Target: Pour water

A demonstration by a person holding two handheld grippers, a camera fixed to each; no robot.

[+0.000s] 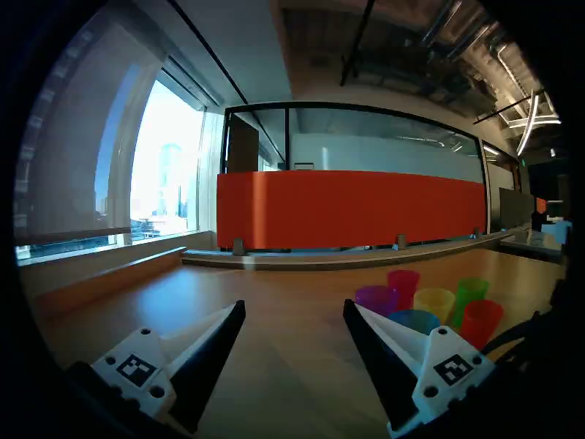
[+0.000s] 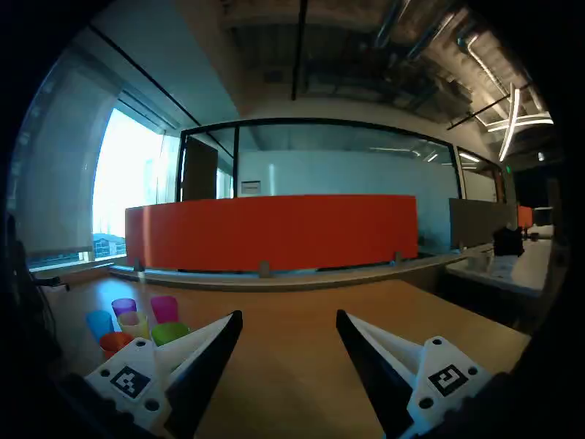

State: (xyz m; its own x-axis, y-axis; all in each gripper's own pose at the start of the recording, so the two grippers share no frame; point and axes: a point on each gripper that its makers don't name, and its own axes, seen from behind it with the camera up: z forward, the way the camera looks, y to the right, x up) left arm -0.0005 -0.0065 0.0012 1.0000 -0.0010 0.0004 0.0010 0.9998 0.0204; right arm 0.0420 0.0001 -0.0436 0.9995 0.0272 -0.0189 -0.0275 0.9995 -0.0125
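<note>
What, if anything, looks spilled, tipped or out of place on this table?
Nothing stands out. The coloured cups stand upright, clustered on the wooden table, with no spill visible. The left hand-held gripper and right hand-held gripper are open, holding nothing.

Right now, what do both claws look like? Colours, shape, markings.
The left claw and right claw look alike. Each has two wedge-shaped fingers tapering to points, with white shells outside and black inner faces. Each finger carries a square black-and-white tag with small dark holes around it.
</note>
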